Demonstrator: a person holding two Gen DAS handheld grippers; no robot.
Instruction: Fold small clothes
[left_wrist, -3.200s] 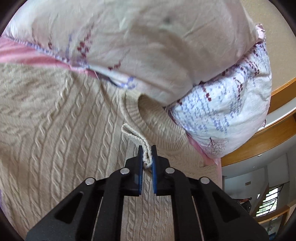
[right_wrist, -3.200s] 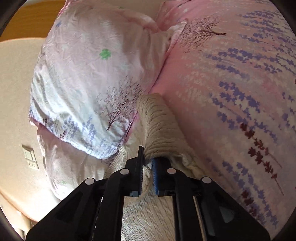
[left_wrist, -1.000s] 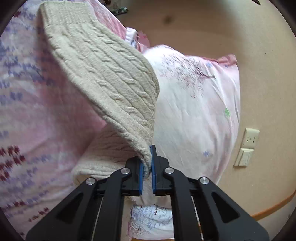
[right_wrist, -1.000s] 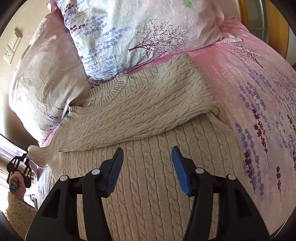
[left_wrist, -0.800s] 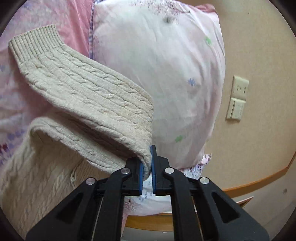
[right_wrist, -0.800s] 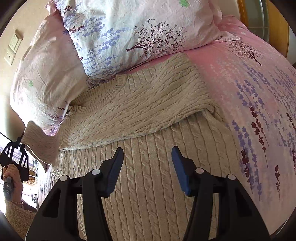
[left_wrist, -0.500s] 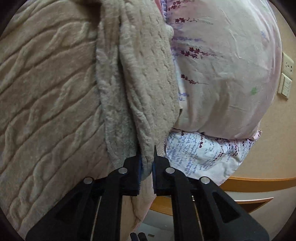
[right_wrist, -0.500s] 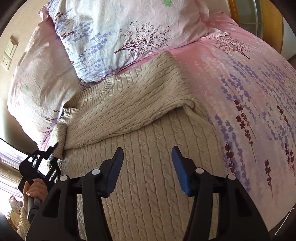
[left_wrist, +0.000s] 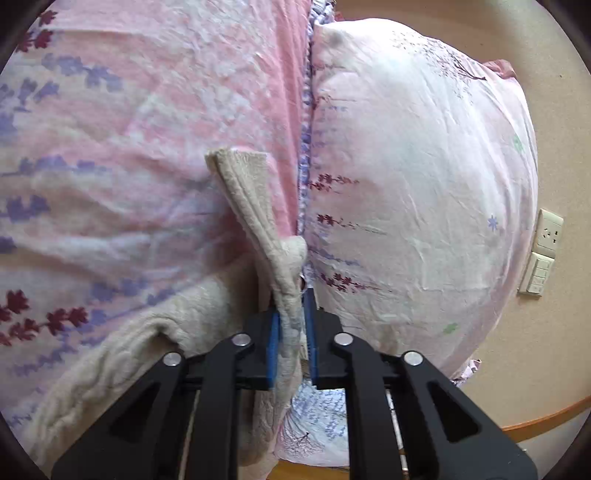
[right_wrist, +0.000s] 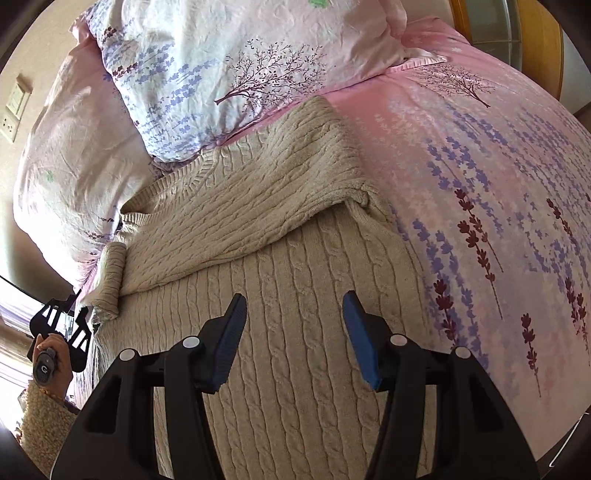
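A cream cable-knit sweater (right_wrist: 295, 332) lies flat on the pink flowered bedspread (right_wrist: 498, 184), its neck toward the pillows (right_wrist: 229, 66) at the far end. One sleeve (right_wrist: 240, 206) is already laid across the chest, its long axis running from the right shoulder over to the left edge of the body, where the ribbed cuff (right_wrist: 109, 280) hangs just off the side.

The left gripper (left_wrist: 291, 321) pinches a fold of sweater knit between its blue pads; from the right wrist view it sits at the sweater's far-left edge, right beside that cuff. The right gripper (right_wrist: 293, 332) hovers above the middle of the body with its jaws spread wide, holding nothing.

So the left hand is the nearer one to the remaining sleeve work, and my guess is that the next fold runs rightward from that left edge, across the body toward the open right gripper.
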